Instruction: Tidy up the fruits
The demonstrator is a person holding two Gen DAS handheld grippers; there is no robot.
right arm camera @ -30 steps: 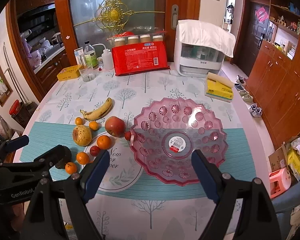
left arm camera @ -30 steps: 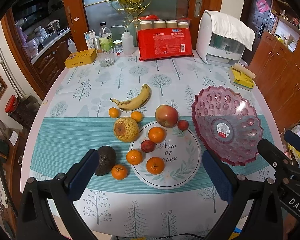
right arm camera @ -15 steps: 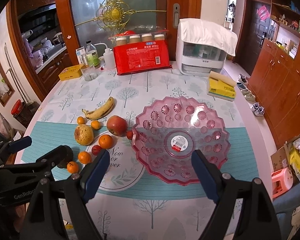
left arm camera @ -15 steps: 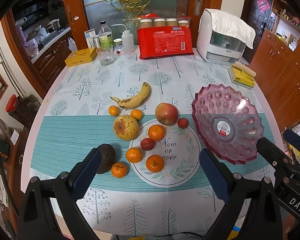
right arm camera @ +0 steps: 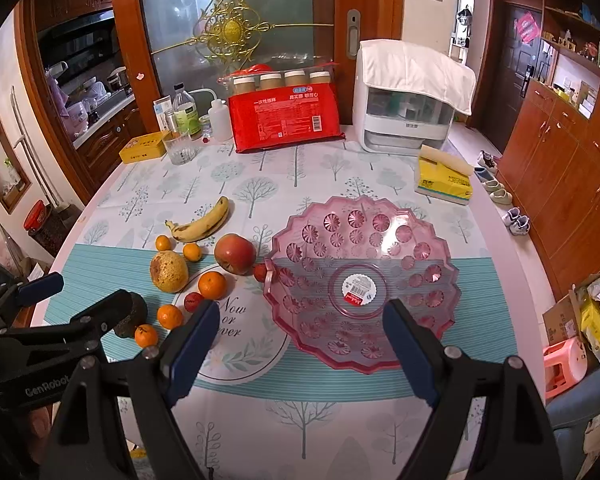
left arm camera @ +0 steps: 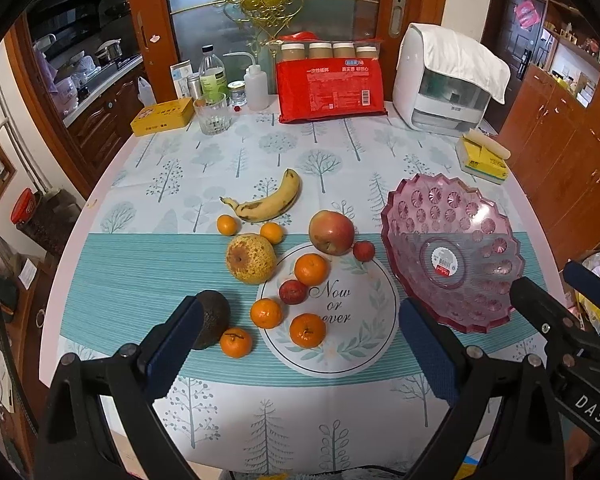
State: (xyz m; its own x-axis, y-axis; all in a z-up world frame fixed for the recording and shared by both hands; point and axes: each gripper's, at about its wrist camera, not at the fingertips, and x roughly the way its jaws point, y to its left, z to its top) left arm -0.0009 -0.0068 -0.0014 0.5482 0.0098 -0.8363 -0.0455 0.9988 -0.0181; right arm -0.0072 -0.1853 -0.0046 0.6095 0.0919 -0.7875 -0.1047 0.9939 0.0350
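Left gripper (left arm camera: 300, 344) open above oranges (left arm camera: 307, 330); pink bowl (left arm camera: 452, 256) right.

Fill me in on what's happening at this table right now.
A person holds a gripper in each hand over the table, about to sort fruit. The left gripper and the right gripper are both open and hold nothing. The pink bowl has no fruit in it. The banana, apple, avocado and oranges lie loose on the tablecloth beside it.
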